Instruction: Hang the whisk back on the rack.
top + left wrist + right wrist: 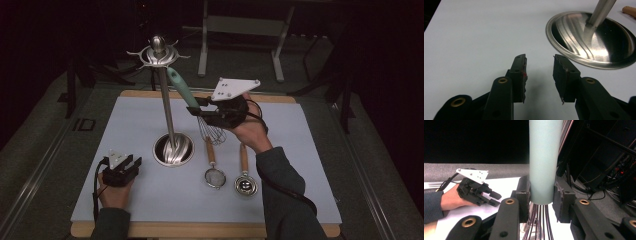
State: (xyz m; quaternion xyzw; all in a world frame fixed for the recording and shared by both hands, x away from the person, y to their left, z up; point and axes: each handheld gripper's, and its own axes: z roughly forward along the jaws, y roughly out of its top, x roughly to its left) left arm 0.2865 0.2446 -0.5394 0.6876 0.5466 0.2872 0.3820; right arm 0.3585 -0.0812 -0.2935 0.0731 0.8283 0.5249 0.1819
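Observation:
A whisk with a pale teal handle (178, 85) and wire head (212, 131) is held in the air, its handle tip up by the hooks of a steel utensil stand (159, 52). My right gripper (199, 106) is shut on the lower end of that handle (543, 160), the wires (537, 222) hanging below the jaws. My left gripper (131, 164) rests on the white mat at the front left, open with nothing between its fingers (520, 72); the stand's round base (599, 37) lies just ahead of it to the right.
A small wooden-handled strainer (214, 170) and a wooden-handled scoop (245, 177) lie side by side on the white mat (280, 165), right of the stand's base (173, 149). Dark floor and metal table legs (202, 45) lie beyond the table's far edge.

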